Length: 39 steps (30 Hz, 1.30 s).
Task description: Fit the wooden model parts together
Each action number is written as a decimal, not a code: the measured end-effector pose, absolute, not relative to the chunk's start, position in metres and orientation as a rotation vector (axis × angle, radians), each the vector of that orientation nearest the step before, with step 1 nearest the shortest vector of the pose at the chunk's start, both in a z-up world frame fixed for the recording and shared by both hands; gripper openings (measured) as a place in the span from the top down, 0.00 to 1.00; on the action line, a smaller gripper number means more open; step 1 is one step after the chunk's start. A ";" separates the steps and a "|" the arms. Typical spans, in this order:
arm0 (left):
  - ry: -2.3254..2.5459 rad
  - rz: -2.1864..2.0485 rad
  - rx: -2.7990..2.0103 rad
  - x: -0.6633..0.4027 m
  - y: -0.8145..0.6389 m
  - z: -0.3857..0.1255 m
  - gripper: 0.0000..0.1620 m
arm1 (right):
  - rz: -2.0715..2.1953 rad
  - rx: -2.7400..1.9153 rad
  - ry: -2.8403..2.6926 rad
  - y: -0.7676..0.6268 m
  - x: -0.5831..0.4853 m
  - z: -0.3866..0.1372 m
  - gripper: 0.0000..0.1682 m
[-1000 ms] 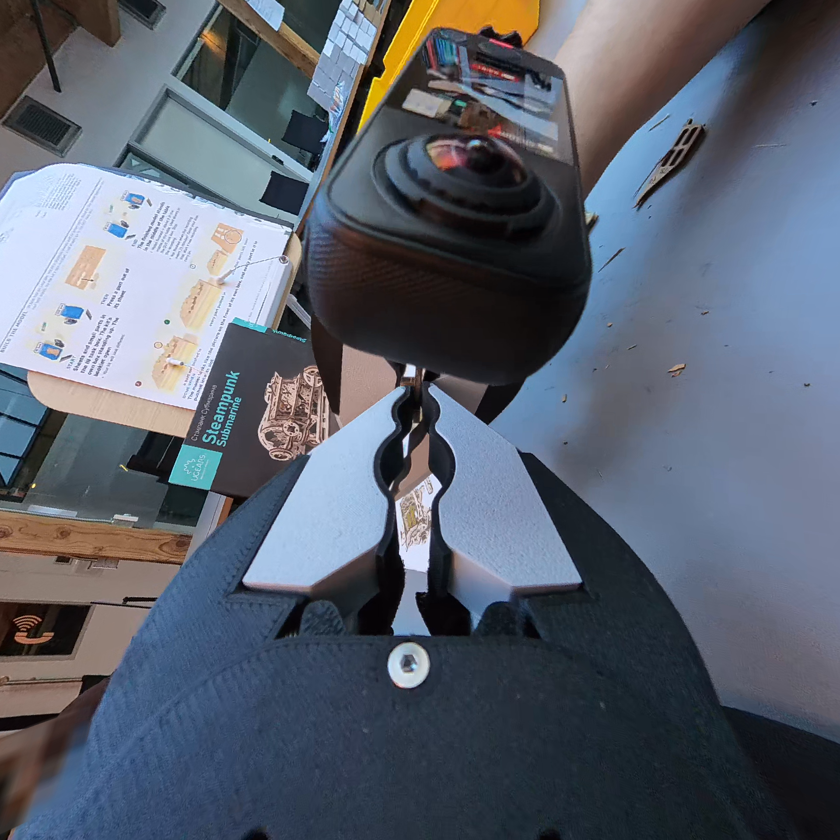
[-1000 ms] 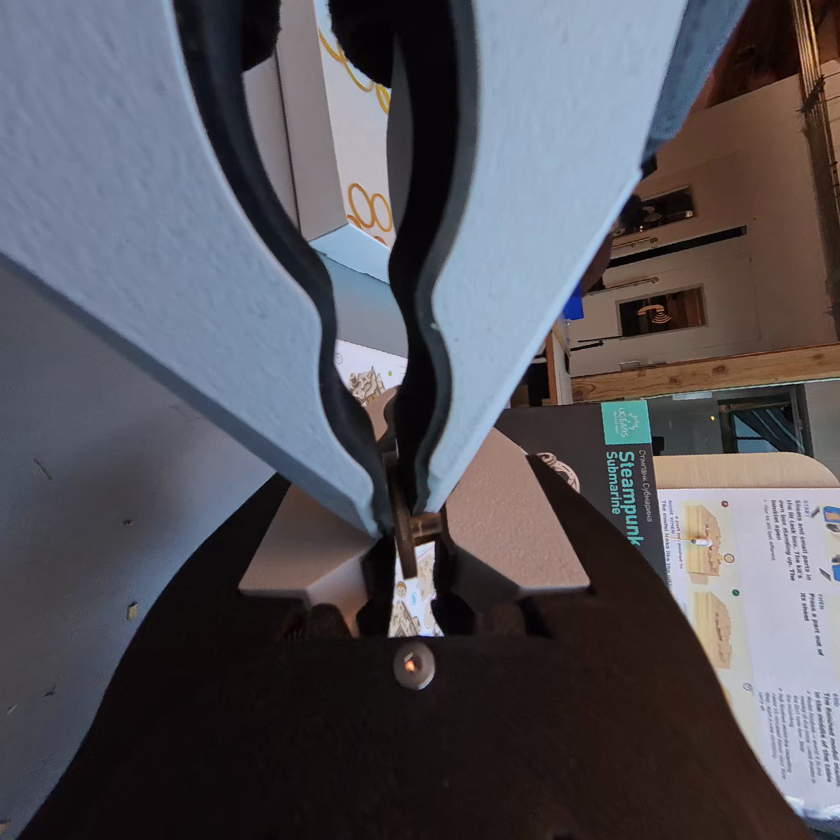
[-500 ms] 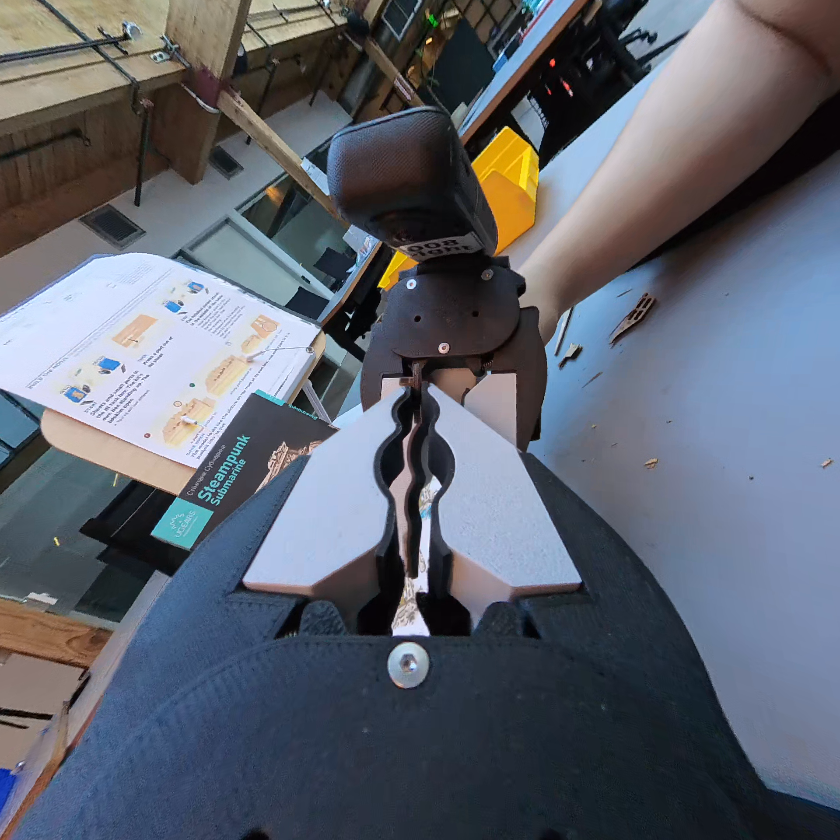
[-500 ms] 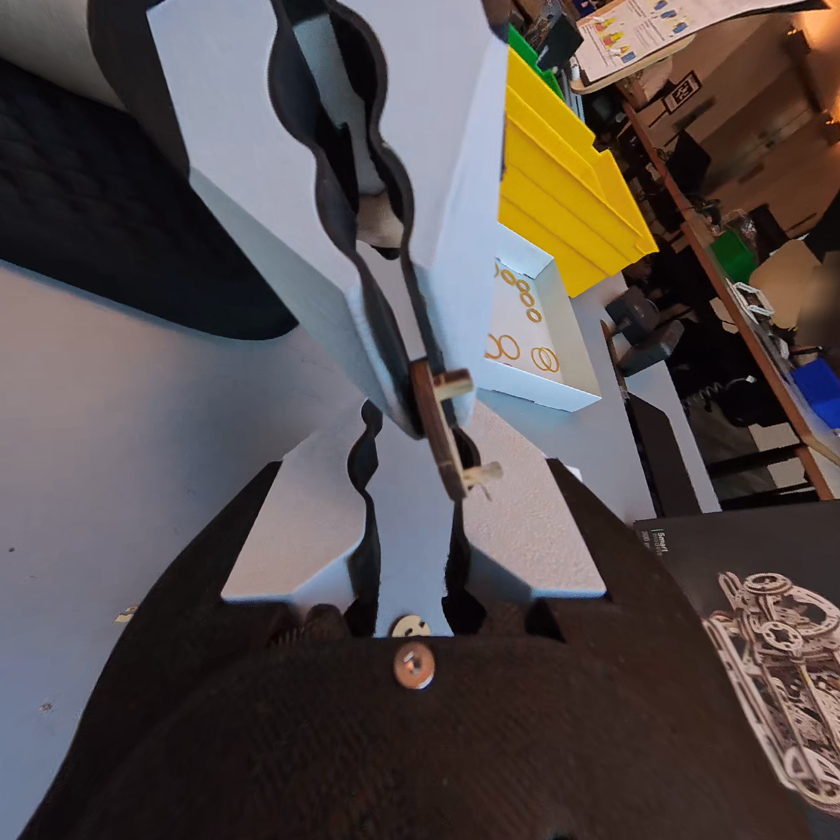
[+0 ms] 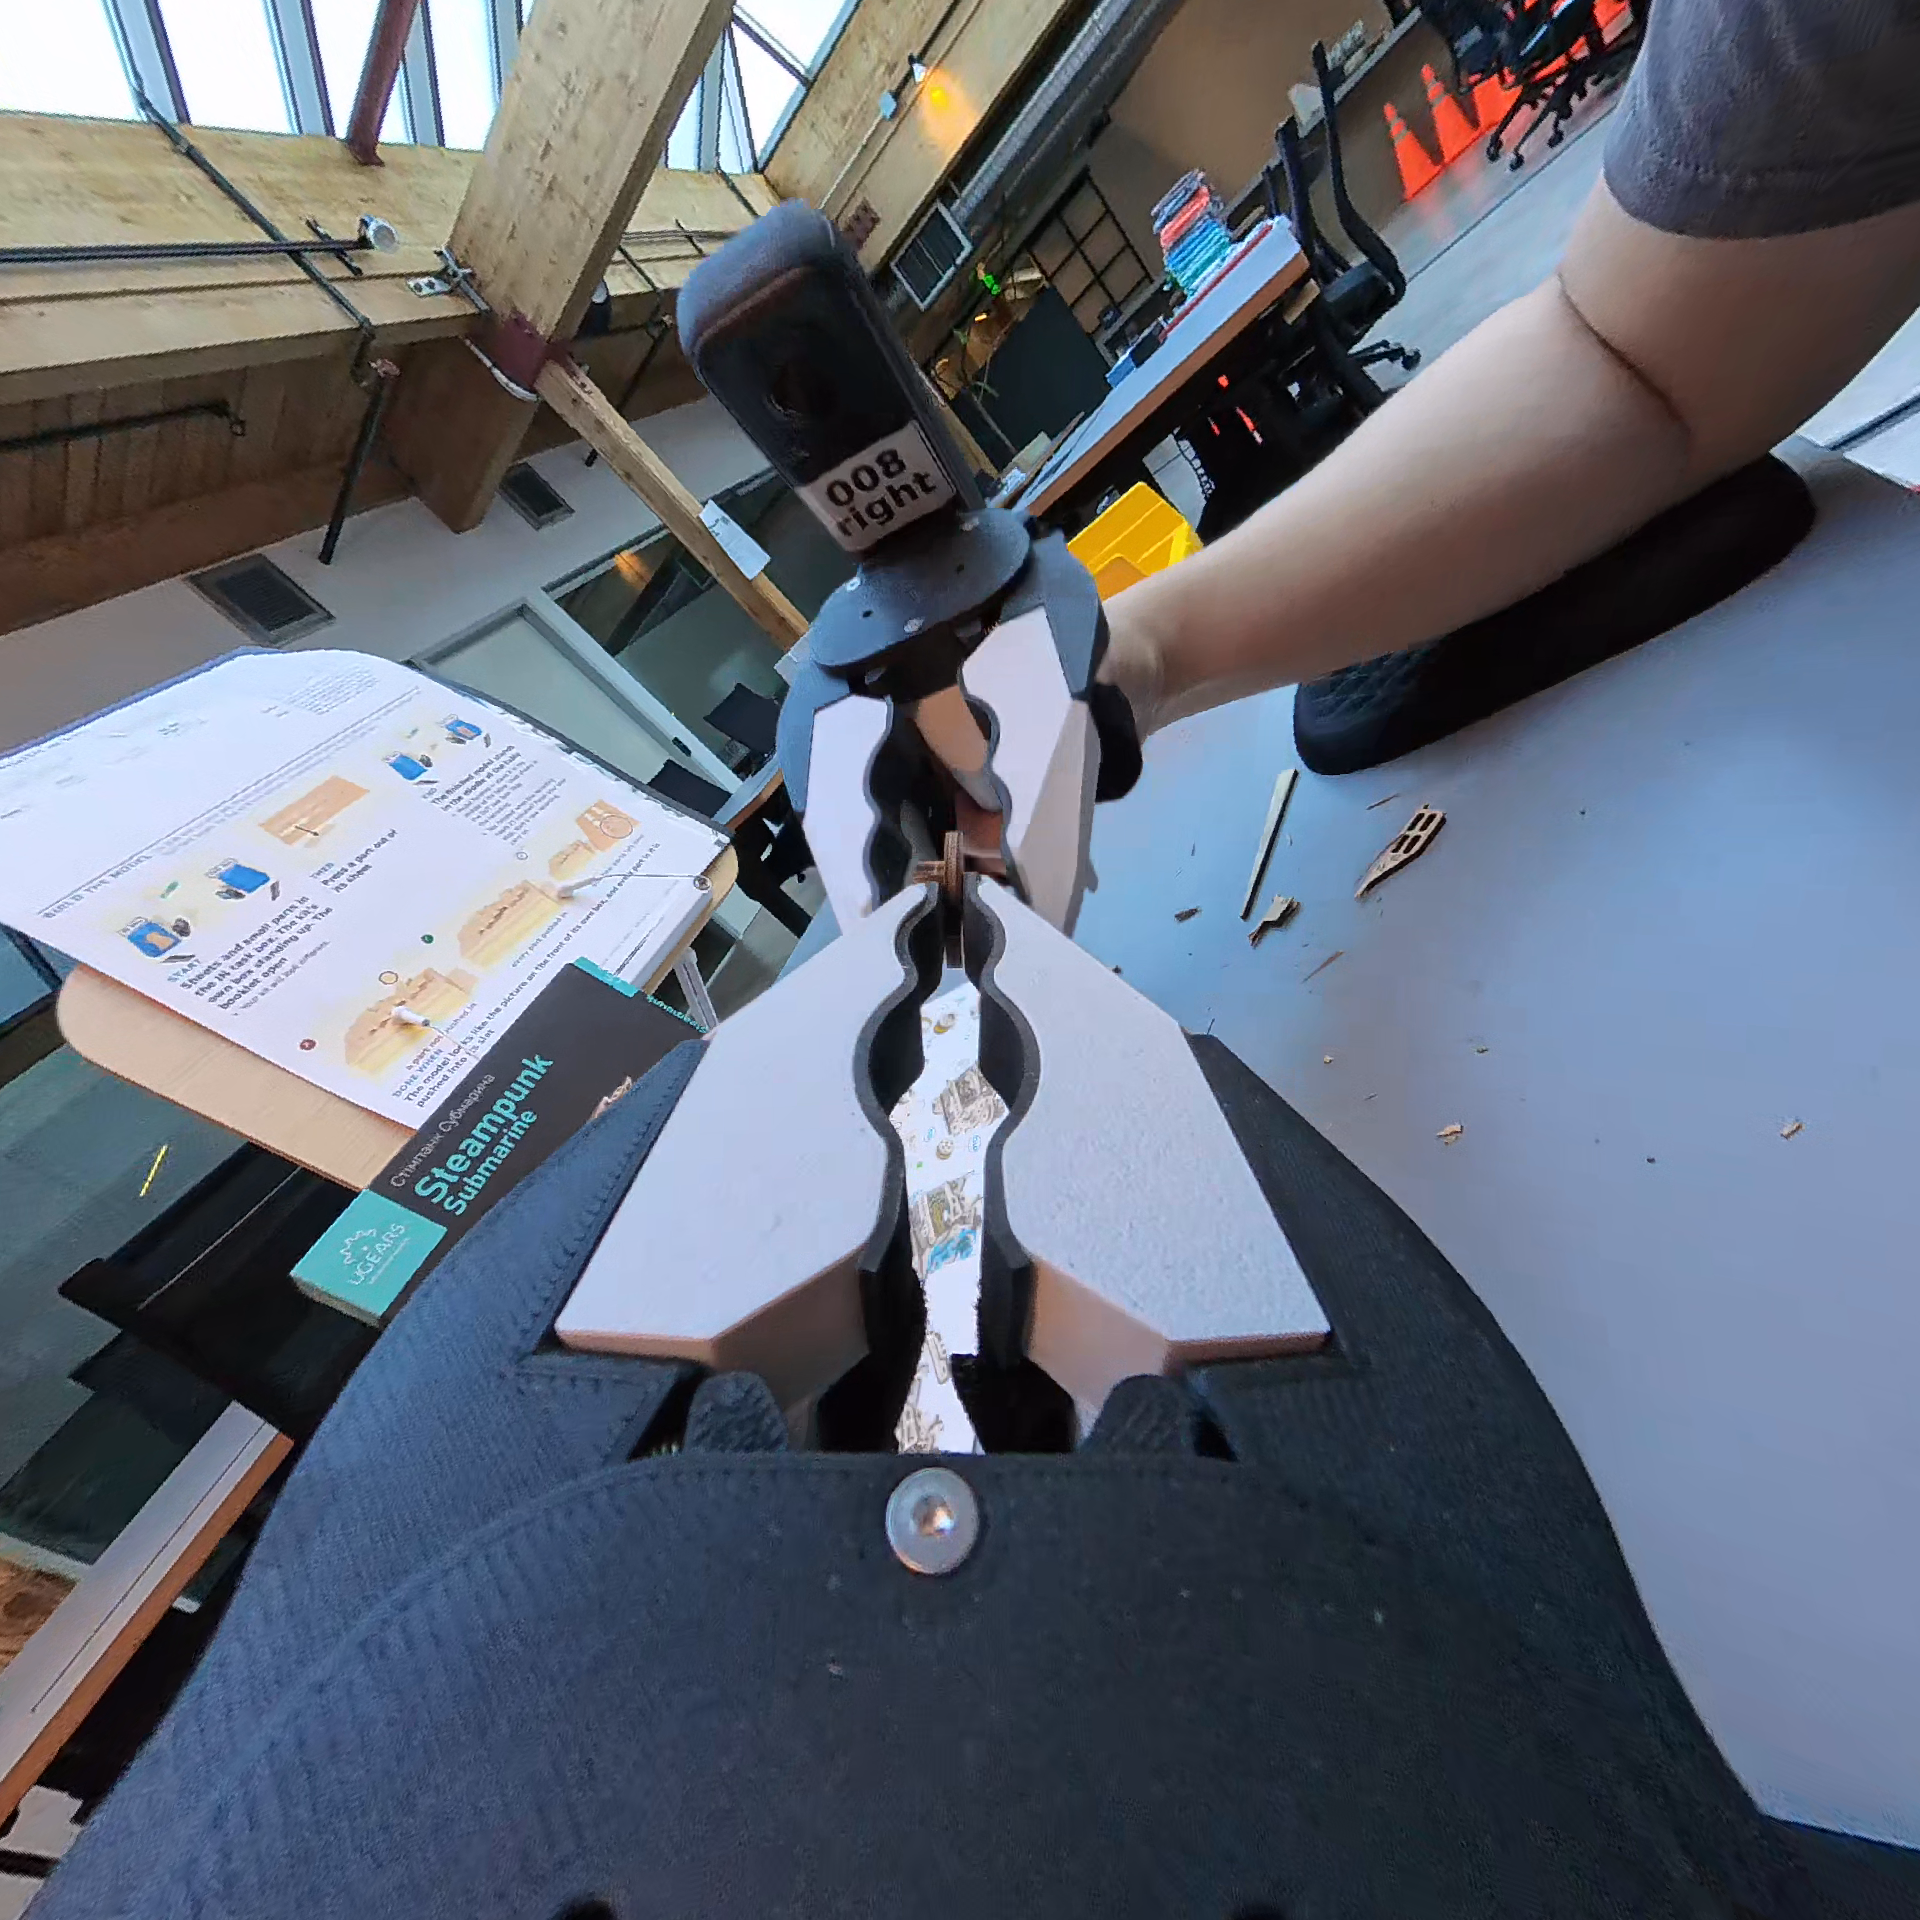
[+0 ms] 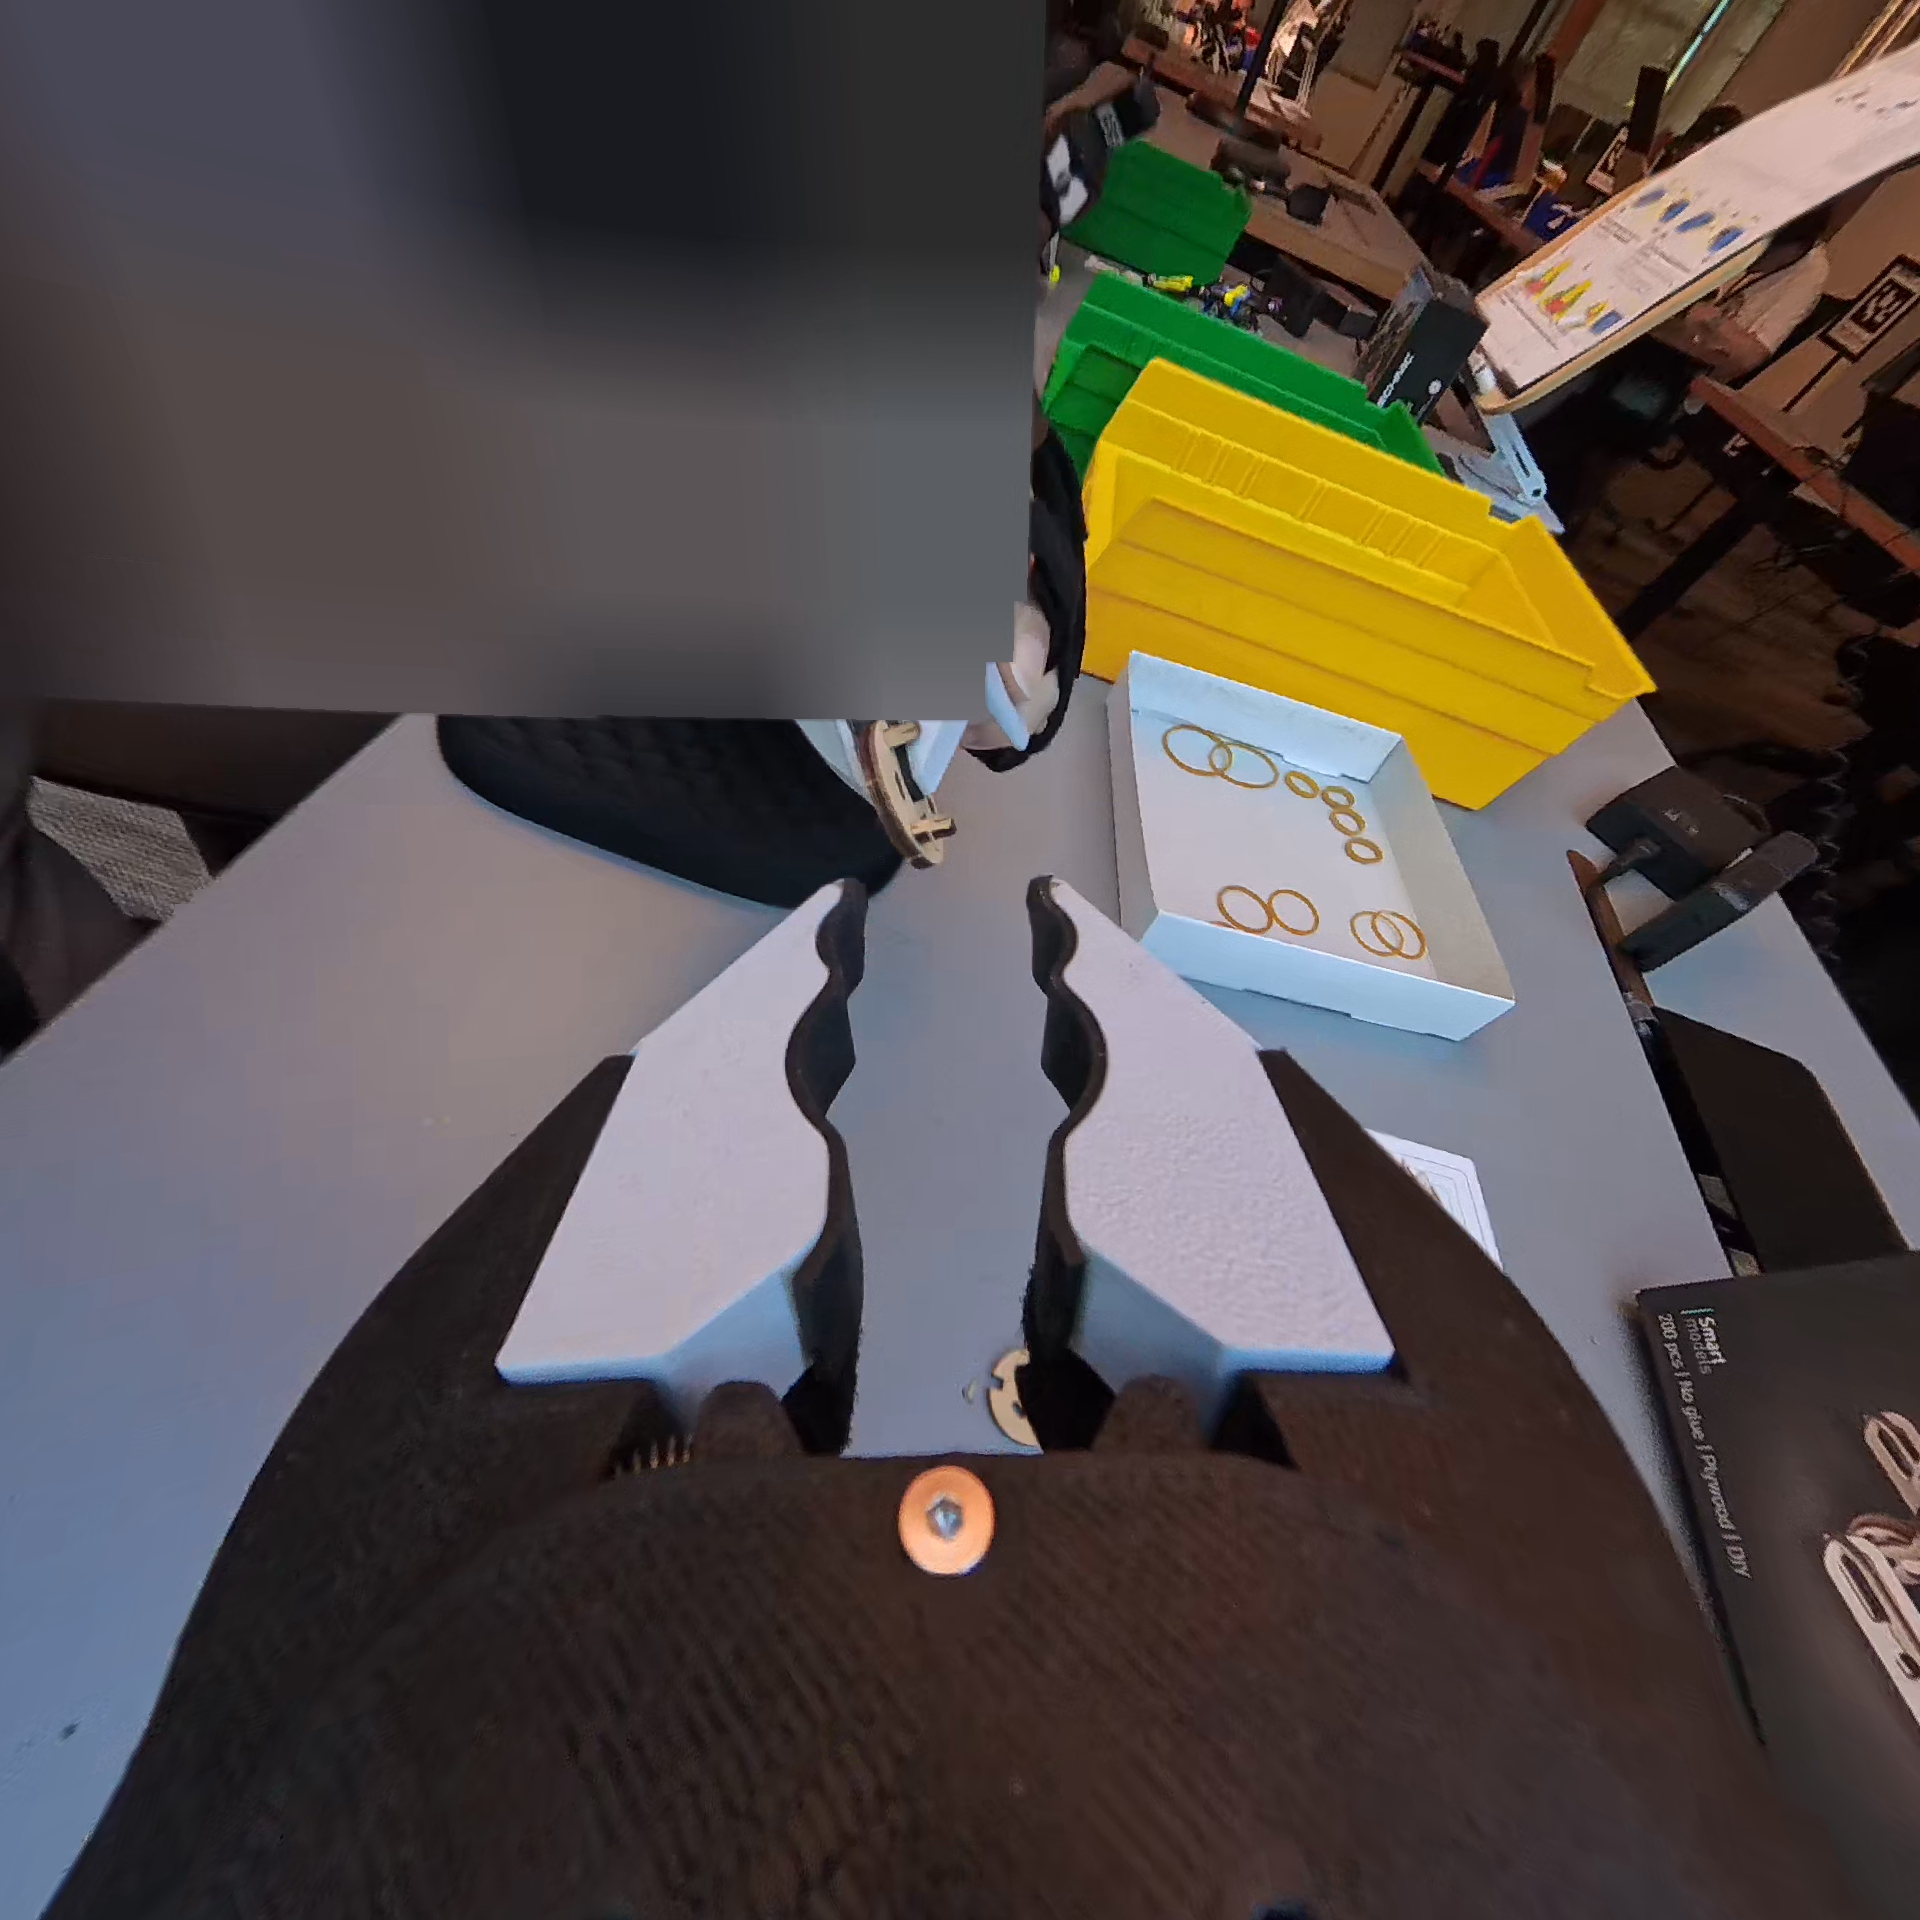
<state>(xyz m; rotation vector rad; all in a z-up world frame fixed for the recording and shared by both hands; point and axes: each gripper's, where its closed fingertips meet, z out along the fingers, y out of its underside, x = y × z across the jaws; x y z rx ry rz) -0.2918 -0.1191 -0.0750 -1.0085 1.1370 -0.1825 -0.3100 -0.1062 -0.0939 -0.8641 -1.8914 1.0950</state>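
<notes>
The left claw [image 5: 951, 914] is clenched on a small round wooden part [image 5: 952, 904], which stands on edge between its tips, above the grey counter [image 5: 1558, 1039]. The right claw [image 6: 945, 904] is released, its jaws well apart with nothing between them, and in the left wrist view it sits just beyond the tips of the left claw. Near the base of the right claw, a small wooden disc [image 6: 1006, 1410] lies on the counter, and a white tray [image 6: 1195, 935] with yellow rings [image 6: 1268, 912] is ahead of it to the right.

Black textured gripper [image 6: 945, 914] bodies, pale grey fingers [image 5: 758, 1143] with wavy black pads, silver screw [image 5: 932, 1520]; grey short sleeve [image 5: 1766, 94].
</notes>
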 end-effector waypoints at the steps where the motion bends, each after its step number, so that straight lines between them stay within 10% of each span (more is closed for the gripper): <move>1: 1.134 -0.178 -1.001 -0.293 -0.119 -0.074 1.00 | 1.134 -0.862 -1.874 -0.109 -0.308 -0.086 0.81; 39: 1.089 -0.263 -1.003 -0.297 -0.124 -0.064 0.99 | 0.967 -0.682 -1.737 -0.118 -0.311 -0.066 0.95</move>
